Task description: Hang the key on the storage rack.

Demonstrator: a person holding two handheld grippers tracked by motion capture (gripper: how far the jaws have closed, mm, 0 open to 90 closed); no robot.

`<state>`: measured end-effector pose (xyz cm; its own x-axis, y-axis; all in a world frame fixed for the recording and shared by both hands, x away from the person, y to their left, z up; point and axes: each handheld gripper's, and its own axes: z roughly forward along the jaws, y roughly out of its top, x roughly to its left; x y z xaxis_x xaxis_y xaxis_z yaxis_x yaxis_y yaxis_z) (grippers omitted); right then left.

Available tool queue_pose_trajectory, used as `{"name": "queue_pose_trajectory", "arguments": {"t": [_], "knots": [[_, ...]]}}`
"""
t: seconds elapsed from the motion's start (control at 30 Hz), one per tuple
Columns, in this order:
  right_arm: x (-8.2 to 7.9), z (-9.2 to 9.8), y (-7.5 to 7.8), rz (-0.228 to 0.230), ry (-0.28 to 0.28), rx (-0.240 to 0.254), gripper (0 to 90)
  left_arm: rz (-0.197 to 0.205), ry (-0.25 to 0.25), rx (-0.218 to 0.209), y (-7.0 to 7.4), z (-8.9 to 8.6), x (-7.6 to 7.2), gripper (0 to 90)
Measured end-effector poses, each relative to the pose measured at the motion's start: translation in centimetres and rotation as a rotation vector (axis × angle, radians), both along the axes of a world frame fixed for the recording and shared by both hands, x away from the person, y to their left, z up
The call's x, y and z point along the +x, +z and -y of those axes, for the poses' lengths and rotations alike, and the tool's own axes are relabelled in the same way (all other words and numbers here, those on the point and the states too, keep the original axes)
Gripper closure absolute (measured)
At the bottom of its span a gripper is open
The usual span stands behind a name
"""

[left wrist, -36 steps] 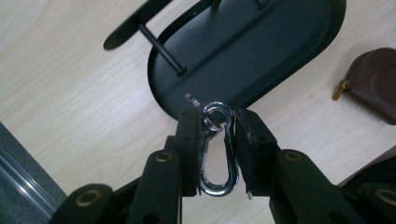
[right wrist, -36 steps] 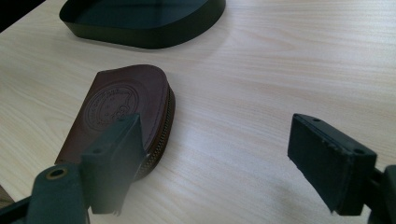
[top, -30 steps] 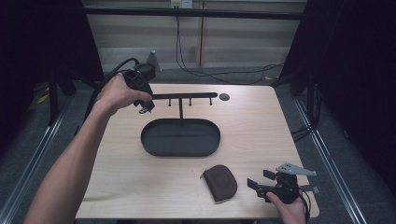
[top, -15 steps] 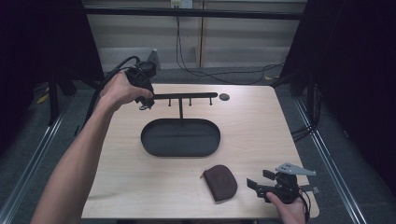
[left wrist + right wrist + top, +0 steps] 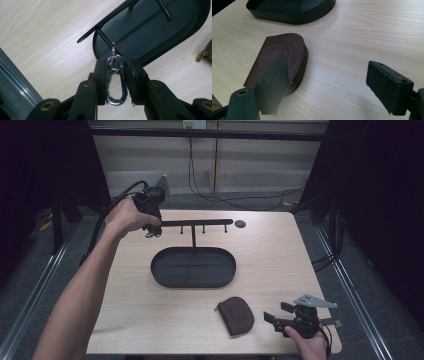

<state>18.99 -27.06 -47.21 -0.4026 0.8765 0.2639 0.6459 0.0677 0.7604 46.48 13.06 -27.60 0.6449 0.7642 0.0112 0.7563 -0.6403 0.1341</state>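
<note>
Shiny metal clip point(image 5: 115, 81), embossed leather pouch point(image 5: 279, 60) (brown), matt wood table point(image 5: 280, 255).

1. Your left hand point(image 5: 129, 215) with the left gripper point(image 5: 150, 226): shifted slightly up and toward the far edge of the counter point(image 5: 150, 310) over the last second, beside the left end of the rack's crossbar point(image 5: 197, 223).
2. Your left forearm point(image 5: 80, 295): angle a little steeper, following the hand.
3. Snap hook point(image 5: 115, 80): carried along between the fingers point(image 5: 101, 75).
</note>
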Motion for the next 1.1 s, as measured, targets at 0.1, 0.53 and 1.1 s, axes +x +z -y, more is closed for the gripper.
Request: {"name": "queue_pose_trajectory", "arguments": {"t": [0.1, 0.53, 1.1], "knots": [[0.0, 0.0, 0.0, 0.001, 0.004, 0.000, 18.3, 0.005, 0.004, 0.002, -0.2, 0.1, 0.1, 71.8], [0.0, 0.0, 0.0, 0.005, 0.004, -0.001, 18.3, 0.030, 0.014, 0.018, -0.9, -0.4, 1.0, 71.7], [0.0, 0.0, 0.0, 0.005, 0.005, -0.001, 18.3, 0.026, 0.029, -0.010, -2.1, -1.4, 1.2, 67.8]]}}
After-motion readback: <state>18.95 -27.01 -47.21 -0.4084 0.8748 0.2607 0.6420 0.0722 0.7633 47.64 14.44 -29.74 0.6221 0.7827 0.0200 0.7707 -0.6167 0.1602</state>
